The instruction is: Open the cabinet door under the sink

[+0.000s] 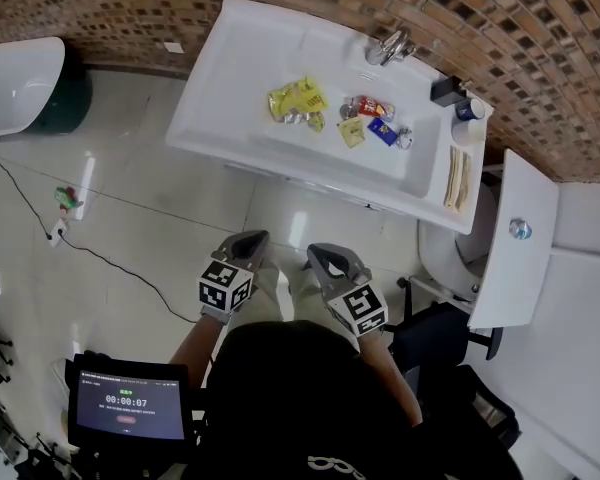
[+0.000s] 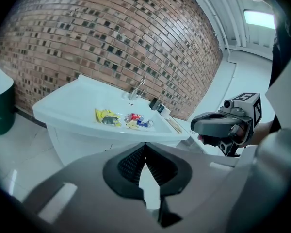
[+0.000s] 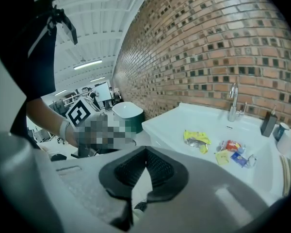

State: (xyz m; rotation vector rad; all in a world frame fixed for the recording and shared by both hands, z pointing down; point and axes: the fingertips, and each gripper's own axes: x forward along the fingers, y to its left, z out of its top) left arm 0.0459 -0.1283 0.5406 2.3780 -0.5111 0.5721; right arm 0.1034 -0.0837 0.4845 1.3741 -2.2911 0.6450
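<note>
Nearest the head camera are the person's dark head and shoulders [image 1: 300, 398], with two forearms reaching forward and one gripper in each hand. Biggest in my picture is the brick wall [image 1: 540, 28], then the white tiled floor [image 1: 160, 198].

One white sink [image 1: 220, 88] stands against that wall. The cabinet door [image 2: 80, 142] under it is a plain white front, closed as far as I can read it. From above, only a sliver of it shows below the sink's front edge. One toilet [image 1: 450, 253] stands just right of the sink, and one white tub on a green base [image 1: 20, 83] stands well off to the left. One tablet [image 1: 128, 403] showing a timer sits at lower left.

My left gripper [image 2: 144, 152] has its jaws clenched tip to tip on nothing. The right gripper [image 3: 145, 152] reads the same. Both hang side by side over the floor, well apart from the cabinet.

On the sink I count one faucet [image 1: 390, 48], one dark bottle [image 1: 446, 90] and one white cup [image 1: 467, 123]. In the basin lie a large yellow packet [image 1: 298, 98], a small yellow sachet [image 1: 352, 131], a red packet [image 1: 368, 106] and a blue sachet [image 1: 383, 131].
</note>
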